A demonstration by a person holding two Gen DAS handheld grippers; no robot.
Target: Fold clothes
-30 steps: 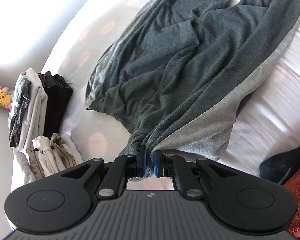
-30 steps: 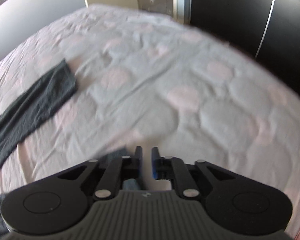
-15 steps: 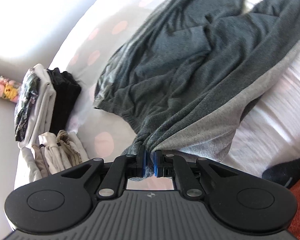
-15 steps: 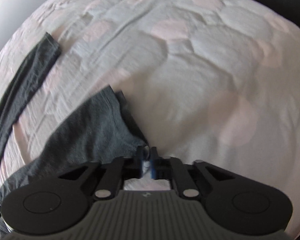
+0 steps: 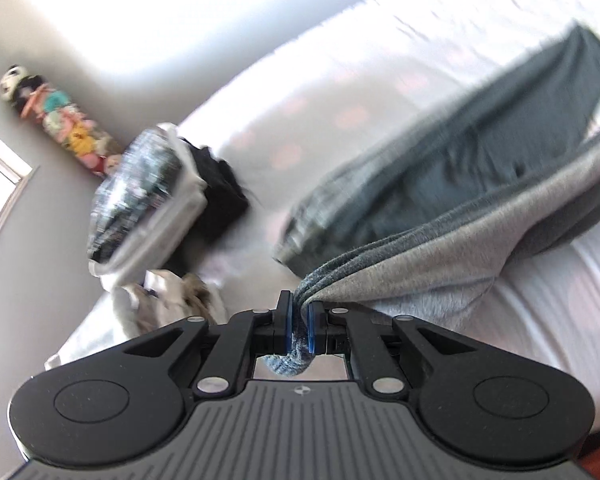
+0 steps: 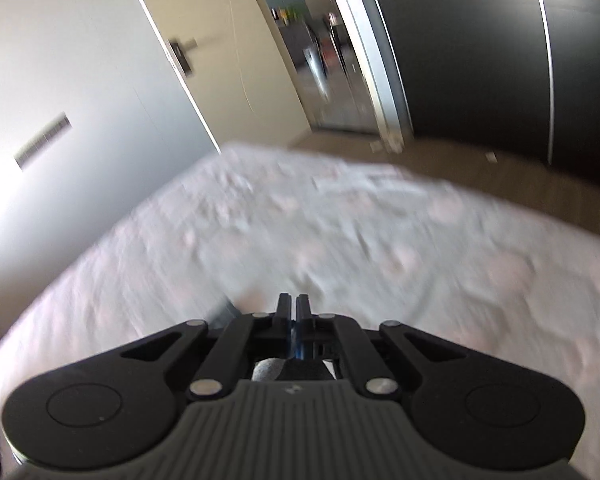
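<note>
Grey garment [image 5: 440, 264] clamped in left hand-held gripper [image 5: 299, 330]; folded stacks [image 5: 168, 200] beside; right hand-held gripper [image 6: 293, 330] closed.

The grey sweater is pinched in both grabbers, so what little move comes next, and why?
Probably lift a bit higher and pull the hands apart. The left gripper is shut on the grey sweater, and most of it lies bunched on the bed. The right gripper has just closed on grey cloth. Spreading should flatten it for folding.

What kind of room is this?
Most likely a bedroom. A big bed with a spotted sheet fills both views, folded clothes are stacked on it, and a door stands open to another room.
</note>
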